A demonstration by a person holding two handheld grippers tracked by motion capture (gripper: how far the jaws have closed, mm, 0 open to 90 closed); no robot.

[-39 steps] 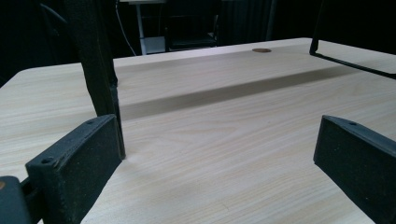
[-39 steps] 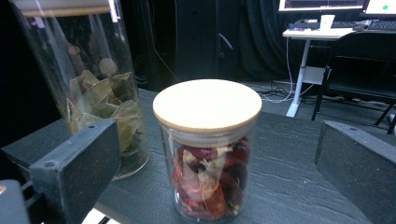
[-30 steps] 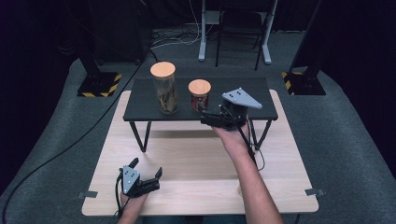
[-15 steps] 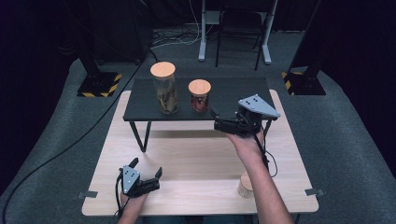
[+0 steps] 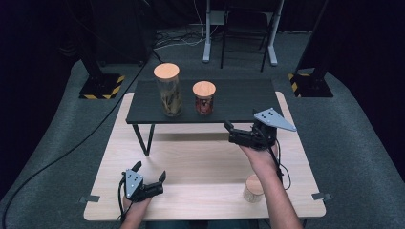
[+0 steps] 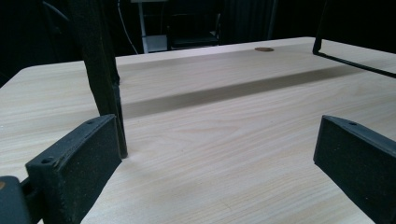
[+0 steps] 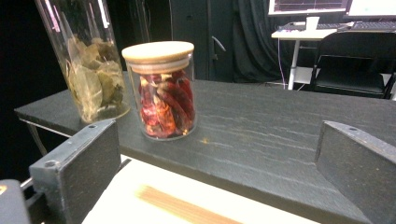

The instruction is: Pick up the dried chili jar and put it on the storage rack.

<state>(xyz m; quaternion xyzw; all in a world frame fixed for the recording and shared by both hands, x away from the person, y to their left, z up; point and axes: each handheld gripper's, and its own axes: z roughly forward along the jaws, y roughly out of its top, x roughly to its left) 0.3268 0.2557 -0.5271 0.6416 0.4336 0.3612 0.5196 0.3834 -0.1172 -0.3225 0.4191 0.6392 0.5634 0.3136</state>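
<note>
Bamboo lid up, the short glass jar of dried red chillies [image 7: 161, 91] stands upright at centre-left of the right gripper view, its long axis vertical, on the black raised shelf [image 5: 239, 98]. Beside it, at upper left, stands the taller jar of bay leaves [image 7: 84, 60]. The right gripper [image 5: 230, 131] hovers off the shelf's front edge, empty, jaws spread wide. The left gripper [image 5: 149, 171], at the high view's lower left, rests on the pale wooden table [image 5: 200, 162], jaws likewise apart and empty.

Black tongs [image 5: 231, 132] with 2 flat screwed jaws, grey triangular plate, trailing black cable.
</note>
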